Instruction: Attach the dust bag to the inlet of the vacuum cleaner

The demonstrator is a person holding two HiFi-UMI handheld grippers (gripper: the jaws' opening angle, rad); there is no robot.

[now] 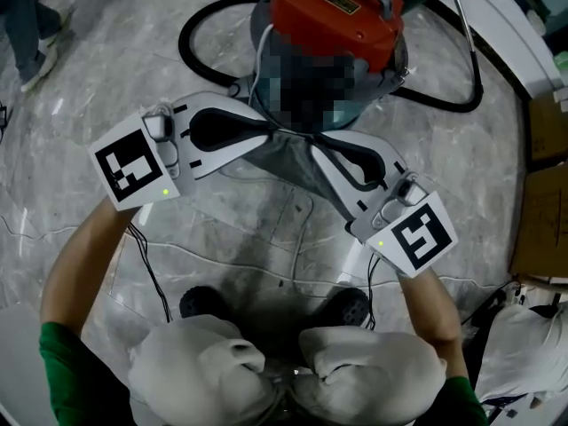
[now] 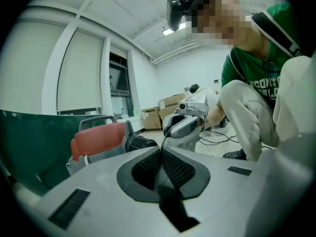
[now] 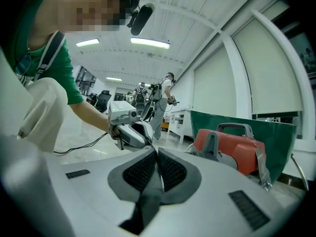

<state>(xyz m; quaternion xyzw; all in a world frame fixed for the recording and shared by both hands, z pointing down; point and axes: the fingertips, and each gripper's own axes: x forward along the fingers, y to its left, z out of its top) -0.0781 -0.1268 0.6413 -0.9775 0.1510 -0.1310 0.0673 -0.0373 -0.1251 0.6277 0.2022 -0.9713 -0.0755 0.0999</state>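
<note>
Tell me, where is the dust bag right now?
In the head view's middle, the grey dust bag is pinched between the left gripper and right gripper, just below the red-topped vacuum cleaner.

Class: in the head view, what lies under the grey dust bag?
Pale floor shows around the dust bag, and beyond it stands the vacuum cleaner. What lies directly beneath the bag is covered by its cloth.

Vacuum cleaner [image 1: 333, 7] and hose [image 1: 184, 43] close ahead

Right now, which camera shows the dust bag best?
The head view: the grey dust bag hangs stretched between the left gripper and right gripper, near the vacuum cleaner. Each gripper view shows only a pinched edge of it between shut jaws.
</note>
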